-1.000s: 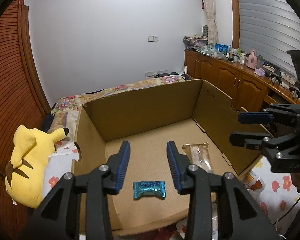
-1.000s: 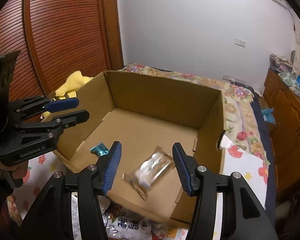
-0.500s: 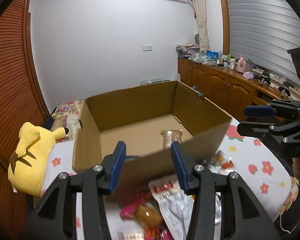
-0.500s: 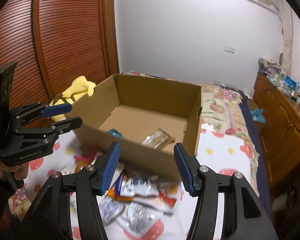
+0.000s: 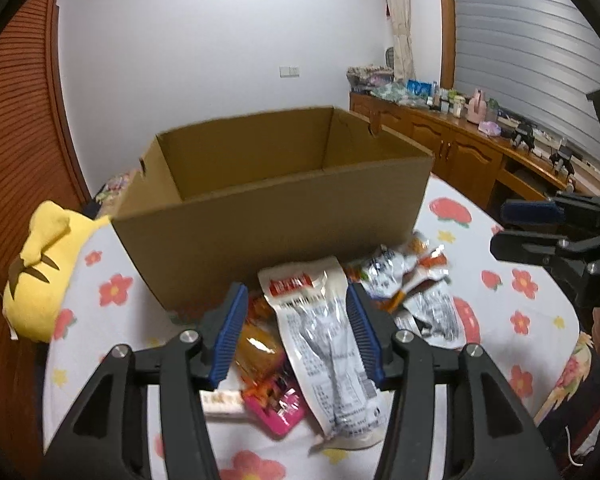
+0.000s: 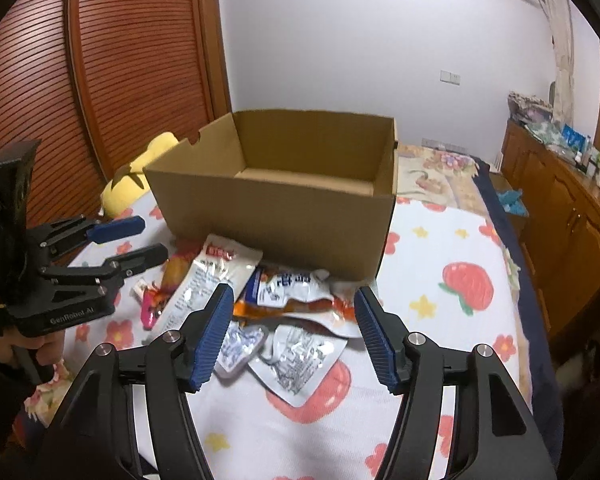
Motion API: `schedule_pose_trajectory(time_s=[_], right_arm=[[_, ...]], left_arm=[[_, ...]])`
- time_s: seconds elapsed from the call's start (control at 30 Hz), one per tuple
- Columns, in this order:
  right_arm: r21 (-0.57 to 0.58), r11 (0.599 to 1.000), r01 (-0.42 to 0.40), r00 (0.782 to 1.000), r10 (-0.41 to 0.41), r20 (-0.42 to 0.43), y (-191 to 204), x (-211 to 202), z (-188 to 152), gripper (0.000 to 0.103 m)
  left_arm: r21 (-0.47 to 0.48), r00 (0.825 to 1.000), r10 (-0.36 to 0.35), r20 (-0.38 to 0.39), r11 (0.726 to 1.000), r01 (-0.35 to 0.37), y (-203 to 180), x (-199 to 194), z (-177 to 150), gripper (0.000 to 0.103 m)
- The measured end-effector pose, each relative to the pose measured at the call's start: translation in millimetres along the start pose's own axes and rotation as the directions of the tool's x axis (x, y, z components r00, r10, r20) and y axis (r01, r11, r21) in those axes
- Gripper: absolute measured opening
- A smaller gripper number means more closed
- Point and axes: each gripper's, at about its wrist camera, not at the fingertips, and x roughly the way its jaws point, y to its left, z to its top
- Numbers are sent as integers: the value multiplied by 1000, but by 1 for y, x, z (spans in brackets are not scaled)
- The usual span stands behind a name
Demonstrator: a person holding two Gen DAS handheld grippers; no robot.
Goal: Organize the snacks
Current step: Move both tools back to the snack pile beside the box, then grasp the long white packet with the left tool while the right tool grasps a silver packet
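An open cardboard box (image 5: pixel 276 216) stands on the flowered bedsheet; it also shows in the right wrist view (image 6: pixel 284 208). A pile of snack packets lies in front of it. A long white packet with a red label (image 5: pixel 320 344) lies between the fingers of my left gripper (image 5: pixel 298 336), which is open and empty above it. An orange snack (image 5: pixel 256 344) and a pink packet (image 5: pixel 276 408) lie beside it. My right gripper (image 6: pixel 294 336) is open and empty over a white-and-orange packet (image 6: pixel 296 292) and silver packets (image 6: pixel 296 360).
A yellow plush toy (image 5: pixel 40 268) lies left of the box on the bed. A wooden sideboard (image 5: pixel 472 152) with clutter runs along the right wall. A slatted wooden door (image 6: pixel 100 80) is at the left. The sheet (image 6: pixel 460 280) right of the box bears no packets.
Both grippers have pulled back out of the box and lowered toward the pile in front of it. The box's inside and its two packets are now hidden by the near wall.
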Motion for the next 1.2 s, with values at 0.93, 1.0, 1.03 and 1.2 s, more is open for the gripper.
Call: schedule_pose_trajectory(time_s=[0.93, 1.0, 1.03, 1.2], right_arm=[[11, 1000, -10, 995, 11, -102, 1, 44, -45, 64], [14, 1000, -7, 994, 9, -107, 0, 46, -46, 64], [17, 1000, -7, 994, 8, -111, -1, 48, -47, 64], [24, 1000, 2, 991, 2, -136, -5, 59, -49, 64]], left_arm=[[-65, 975, -54, -213, 997, 41, -15, 71, -32, 65], [-70, 975, -47, -216, 997, 32, -12, 70, -32, 60], [-73, 976, -47, -214, 997, 32, -11, 69, -32, 56], [-76, 975, -53, -217, 996, 38, -2, 63, -33, 52]])
